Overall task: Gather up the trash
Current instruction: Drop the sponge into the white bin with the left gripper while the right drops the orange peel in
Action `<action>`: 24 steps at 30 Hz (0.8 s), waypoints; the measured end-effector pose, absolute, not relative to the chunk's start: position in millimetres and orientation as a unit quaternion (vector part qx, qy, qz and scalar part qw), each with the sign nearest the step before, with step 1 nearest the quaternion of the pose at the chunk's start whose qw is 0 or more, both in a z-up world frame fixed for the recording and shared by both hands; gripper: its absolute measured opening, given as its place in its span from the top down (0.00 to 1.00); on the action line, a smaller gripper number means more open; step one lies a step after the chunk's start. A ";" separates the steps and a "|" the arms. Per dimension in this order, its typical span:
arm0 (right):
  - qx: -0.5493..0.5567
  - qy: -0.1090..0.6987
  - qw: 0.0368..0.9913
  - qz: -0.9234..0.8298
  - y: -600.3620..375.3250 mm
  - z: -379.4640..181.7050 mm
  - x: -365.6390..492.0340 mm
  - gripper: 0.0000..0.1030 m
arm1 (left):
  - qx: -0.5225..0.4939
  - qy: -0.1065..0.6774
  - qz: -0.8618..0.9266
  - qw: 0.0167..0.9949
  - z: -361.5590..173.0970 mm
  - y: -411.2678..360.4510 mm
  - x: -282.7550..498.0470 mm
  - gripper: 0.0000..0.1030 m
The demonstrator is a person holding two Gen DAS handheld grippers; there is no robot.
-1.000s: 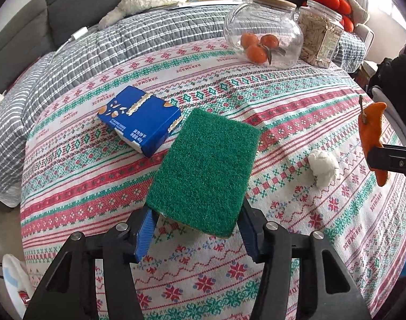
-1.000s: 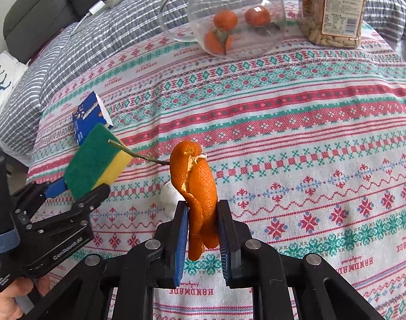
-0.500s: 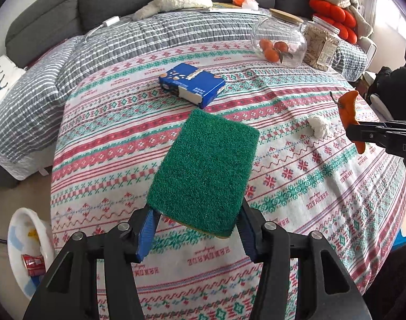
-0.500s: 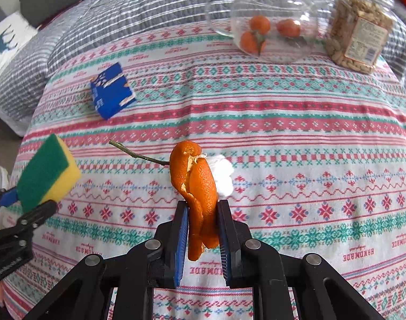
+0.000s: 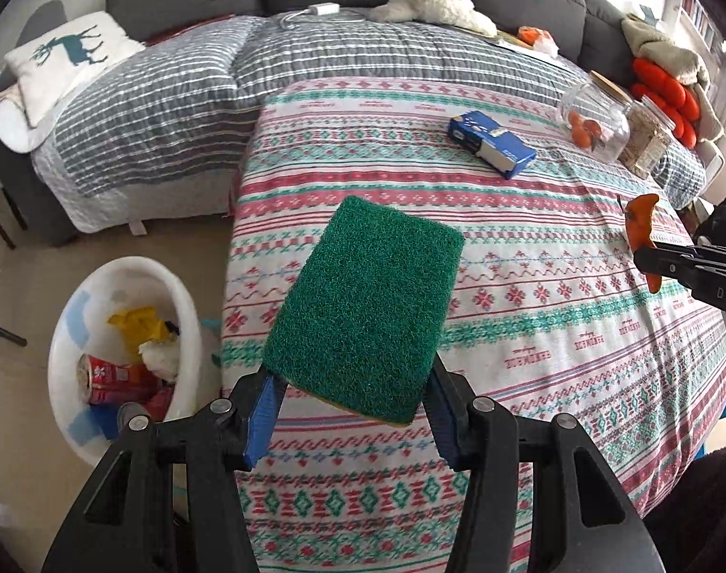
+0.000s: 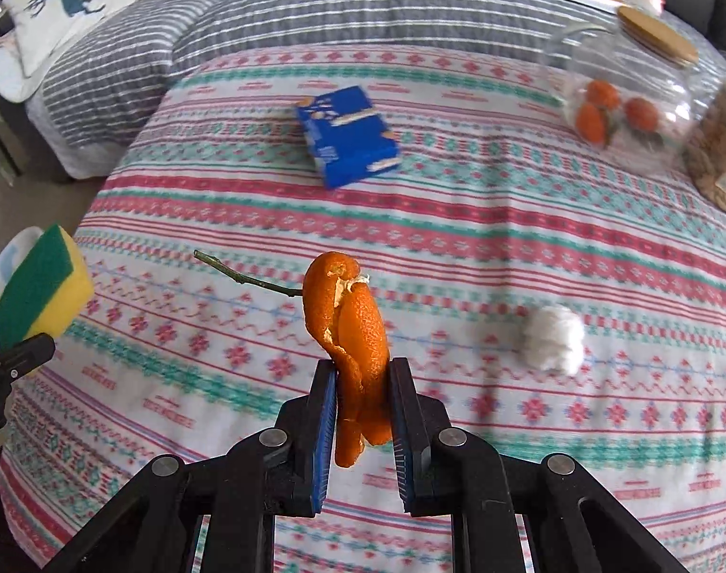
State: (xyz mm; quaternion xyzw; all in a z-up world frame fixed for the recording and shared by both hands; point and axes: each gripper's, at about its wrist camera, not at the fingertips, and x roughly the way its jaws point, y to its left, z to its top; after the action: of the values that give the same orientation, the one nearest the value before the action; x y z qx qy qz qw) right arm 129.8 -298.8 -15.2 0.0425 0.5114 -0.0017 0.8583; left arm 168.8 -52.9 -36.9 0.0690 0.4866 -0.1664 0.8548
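My left gripper (image 5: 348,382) is shut on a green and yellow sponge (image 5: 367,305), held above the table's left edge; the sponge also shows in the right wrist view (image 6: 38,286). My right gripper (image 6: 363,372) is shut on an orange peel (image 6: 353,329) with a thin stem, held above the patterned tablecloth (image 6: 458,219); the peel also shows in the left wrist view (image 5: 642,234). A white trash bin (image 5: 179,296) with trash inside stands on the floor left of the table. A blue carton (image 6: 346,136) and a crumpled white tissue (image 6: 553,339) lie on the table.
A glass jar with oranges (image 5: 594,119) and a jar of nuts (image 5: 647,141) stand at the table's far right. A grey sofa with a striped blanket (image 5: 172,95) and a deer pillow (image 5: 71,57) lies behind the table.
Both grippers have moved left and back from the table's middle. The trash bin has come fully into the left wrist view. The tissue now lies to the right of the peel.
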 end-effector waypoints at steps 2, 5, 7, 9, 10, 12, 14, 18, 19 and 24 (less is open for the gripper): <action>0.039 0.512 0.858 0.008 -282.9 -17.1 135.9 0.82 | 0.058 0.489 -0.153 0.857 -36.3 -34.2 169.0 0.45; 0.032 0.513 0.858 0.023 -258.2 -20.3 144.5 0.82 | 0.039 0.493 -0.128 0.860 -36.0 -3.2 170.7 0.45; 0.026 0.510 0.859 0.031 -241.8 -21.8 149.1 0.82 | 0.031 0.493 -0.109 0.863 -36.1 16.8 171.8 0.45; 0.020 0.506 0.861 0.041 -226.0 -22.2 152.3 0.82 | 0.023 0.491 -0.092 0.866 -36.2 36.9 172.9 0.45; 0.017 0.505 0.862 0.045 -219.8 -22.1 153.7 0.82 | 0.018 0.491 -0.083 0.867 -36.4 46.9 173.5 0.45; 0.011 0.502 0.863 0.052 -206.9 -23.2 156.7 0.82 | 0.010 0.490 -0.062 0.869 -38.2 69.6 175.5 0.45; 0.006 0.501 0.864 0.057 -196.1 -25.1 158.4 0.82 | 0.005 0.491 -0.048 0.870 -40.8 86.9 178.0 0.45; 0.007 0.502 0.862 0.070 -178.0 -30.0 163.5 0.82 | 0.001 0.485 -0.032 0.874 -45.4 112.9 187.5 0.44; 0.007 0.502 0.862 0.072 -174.3 -30.6 164.7 0.82 | 0.001 0.482 -0.028 0.876 -46.3 117.3 189.9 0.42; -0.011 0.495 0.865 0.083 -154.4 -29.0 164.1 0.81 | 0.019 0.501 0.005 0.865 -55.1 130.8 197.7 0.25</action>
State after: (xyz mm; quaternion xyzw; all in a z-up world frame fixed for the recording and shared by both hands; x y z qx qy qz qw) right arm 164.1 -154.4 -29.0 -0.0106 0.4951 0.0831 0.8648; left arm 197.7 130.8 -55.1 0.0189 0.5006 0.0046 0.8654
